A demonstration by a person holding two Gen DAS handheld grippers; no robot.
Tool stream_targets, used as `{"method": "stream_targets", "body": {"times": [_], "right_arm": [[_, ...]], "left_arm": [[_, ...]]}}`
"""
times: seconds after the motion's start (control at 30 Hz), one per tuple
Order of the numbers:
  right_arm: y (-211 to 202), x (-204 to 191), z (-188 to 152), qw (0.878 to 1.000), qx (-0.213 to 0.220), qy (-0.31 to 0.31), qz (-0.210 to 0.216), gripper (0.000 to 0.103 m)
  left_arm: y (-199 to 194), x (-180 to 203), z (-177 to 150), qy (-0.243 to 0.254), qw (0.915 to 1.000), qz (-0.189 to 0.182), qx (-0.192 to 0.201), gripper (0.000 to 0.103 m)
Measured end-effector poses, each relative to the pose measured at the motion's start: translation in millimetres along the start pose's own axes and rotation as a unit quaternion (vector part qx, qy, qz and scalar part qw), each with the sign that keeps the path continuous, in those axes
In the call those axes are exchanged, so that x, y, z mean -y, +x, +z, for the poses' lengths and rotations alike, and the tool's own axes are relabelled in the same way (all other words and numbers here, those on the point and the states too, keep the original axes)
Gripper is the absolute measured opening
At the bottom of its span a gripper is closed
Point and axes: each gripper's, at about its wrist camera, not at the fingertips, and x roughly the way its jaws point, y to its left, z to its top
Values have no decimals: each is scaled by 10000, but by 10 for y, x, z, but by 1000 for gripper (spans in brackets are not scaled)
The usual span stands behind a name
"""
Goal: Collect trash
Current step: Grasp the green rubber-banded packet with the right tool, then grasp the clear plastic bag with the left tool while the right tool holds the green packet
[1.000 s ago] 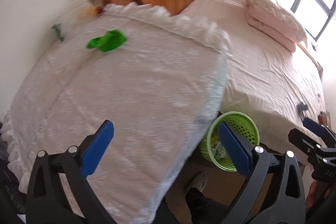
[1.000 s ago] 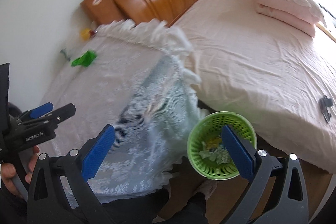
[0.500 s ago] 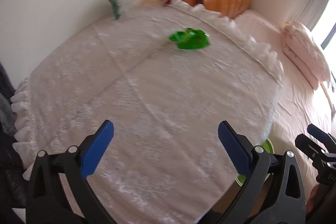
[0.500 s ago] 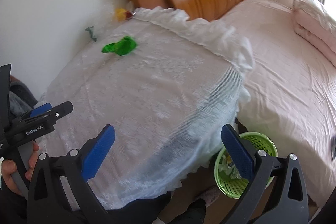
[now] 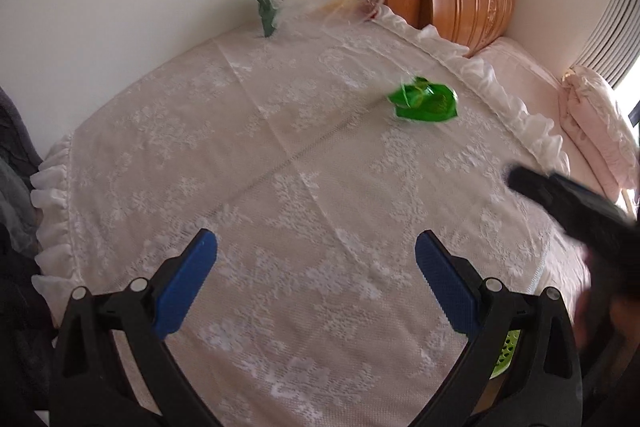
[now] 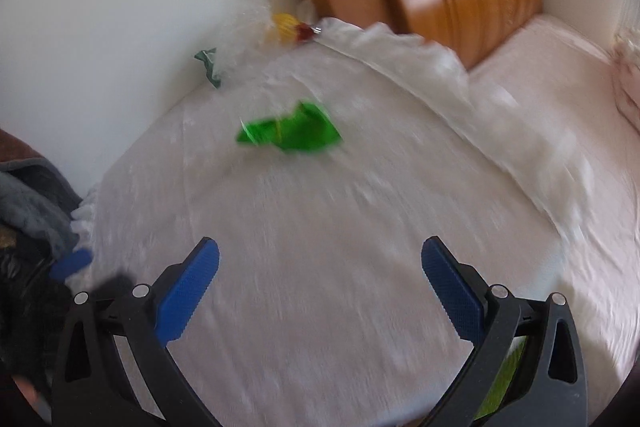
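Green wrapper (image 5: 425, 100) lies flat, long axis seemingly sideways, though blurred; both grippers' jaws gape empty.

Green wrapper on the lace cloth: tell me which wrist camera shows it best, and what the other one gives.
The left wrist view. There the green wrapper is sharp, its crumpled, shiny folds readable on the lace cloth. The right wrist view shows it nearer the centre but smeared by motion blur, only a green shape.

Blurred green wrapper (image 6: 290, 133) on the white lace cloth (image 6: 320, 227), ahead of wide-apart, seemingly empty blue fingers (image 6: 188, 293).
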Motion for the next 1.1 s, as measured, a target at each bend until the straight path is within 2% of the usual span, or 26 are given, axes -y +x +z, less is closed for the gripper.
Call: {"method": "stream_targets", "body": {"times": [0.1,0.2,0.33,0.47,0.5,0.53,0.57,0.77,1.0,1.1], "right_arm": [[365,-185,289,9992,63,-381,-123,100],[728,-318,468,9972,-70,-693,-267,100],[1022,-422,567,9950,-146,-911,-384,100],[1171,-445,624,9904,-77,-1176,-726,100],[1177,-431,634,9906,-58,-1173,-705,99],[1172,-407,648,9911,-14,-1171,-631,92],[1155,-371,666,9920,19,-1131,-559,89],[1081,-245,670,9942,56,-1005,-368,77],[875,-61,582,9975,146,-675,-131,70],[684,12,511,9986,248,-466,-16,70]], "left_arm": [[5,-45,65,-9,10000,3,53,95],[10,-104,138,-77,9999,-9,108,95],[23,-192,228,-260,9995,-49,151,95],[47,-259,341,-394,9990,-43,185,95],[47,-269,370,-408,9989,-45,210,95],[44,-276,411,-414,9988,-23,247,95],[44,-288,438,-411,9988,-5,279,95],[63,-260,669,-316,9982,92,498,95],[230,-191,984,-264,9978,106,600,95],[383,-82,1304,-215,9975,23,678,95]]}}
